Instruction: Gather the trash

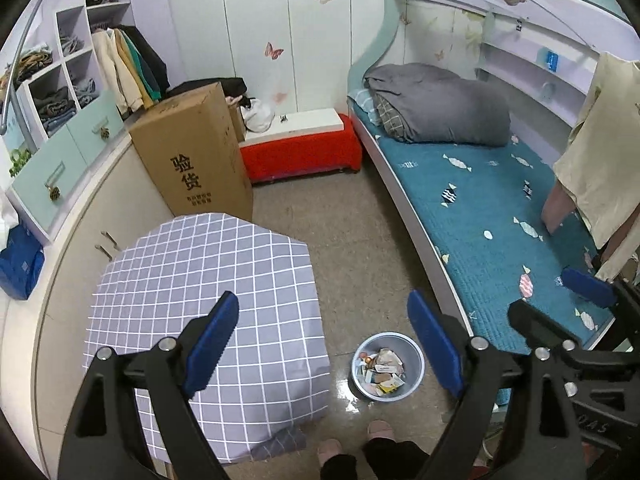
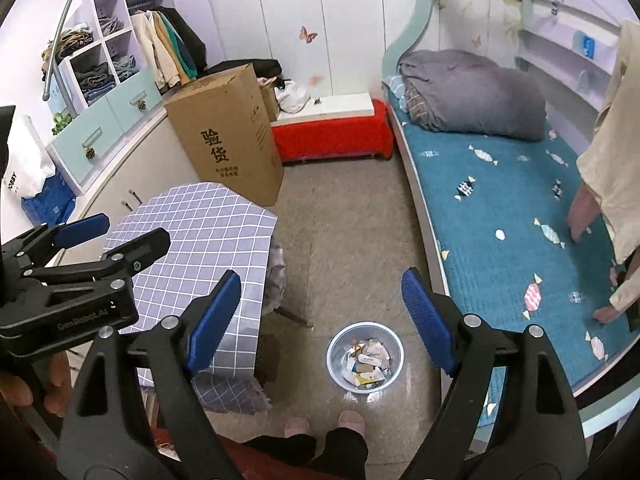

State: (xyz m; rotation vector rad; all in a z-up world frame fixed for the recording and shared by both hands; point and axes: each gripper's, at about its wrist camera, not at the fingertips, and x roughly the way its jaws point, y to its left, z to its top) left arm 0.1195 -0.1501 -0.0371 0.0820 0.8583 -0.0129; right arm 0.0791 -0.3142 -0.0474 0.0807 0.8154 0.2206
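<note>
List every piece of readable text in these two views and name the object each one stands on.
"验货": cardboard box, large black characters; the smaller lines beneath are too blurred to read.
"GenRobot.AI": left gripper body, right wrist view.
"OBBY": white bag, partly cut off.
Blue label on the bed shelf: too small to read.

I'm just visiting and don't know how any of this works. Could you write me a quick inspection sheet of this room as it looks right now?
Surface: table with grey checked cloth, nothing on its visible top; speckled floor looks free of loose scraps.
Job's things: pale blue bin on the floor between table and bed, holding paper scraps and wrappers.
Clutter: tall cardboard box behind the table; red bench; grey duvet piled on the bed.
Grippers: left gripper open, nothing between the fingers; right gripper open, likewise.
Cables: nothing seen.
Surroundings: shelves of folded clothes, white wardrobe doors with butterfly stickers, the person's slippered feet near the bin.
</note>
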